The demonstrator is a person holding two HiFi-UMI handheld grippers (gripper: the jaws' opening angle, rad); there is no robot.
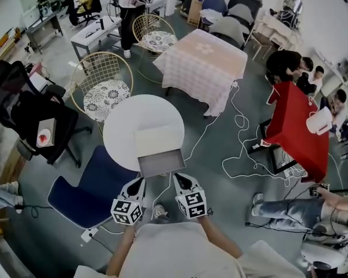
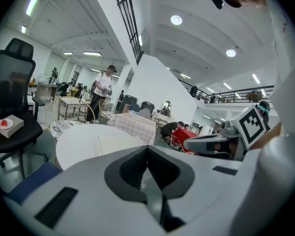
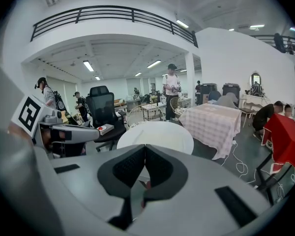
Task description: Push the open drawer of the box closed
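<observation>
A pale box point(image 1: 156, 139) stands on the near side of a round white table point(image 1: 127, 120). Its grey drawer point(image 1: 161, 163) is pulled out toward me, past the table's rim. My left gripper point(image 1: 140, 182) hangs just short of the drawer's near left corner. My right gripper point(image 1: 178, 179) hangs just short of its near right corner. Both are shut with nothing between their fingers. In the left gripper view the shut gripper point(image 2: 147, 150) points at the table point(image 2: 83, 136) and the box top point(image 2: 119, 142). In the right gripper view the shut gripper point(image 3: 144, 149) faces the table point(image 3: 160, 133).
A blue chair point(image 1: 93, 189) sits below the table on the left, with a black office chair point(image 1: 32, 117) further left. Wire chairs point(image 1: 101, 88) and a checked table point(image 1: 204, 62) stand behind. A red table point(image 1: 296, 129), floor cables point(image 1: 243, 155) and seated people are on the right.
</observation>
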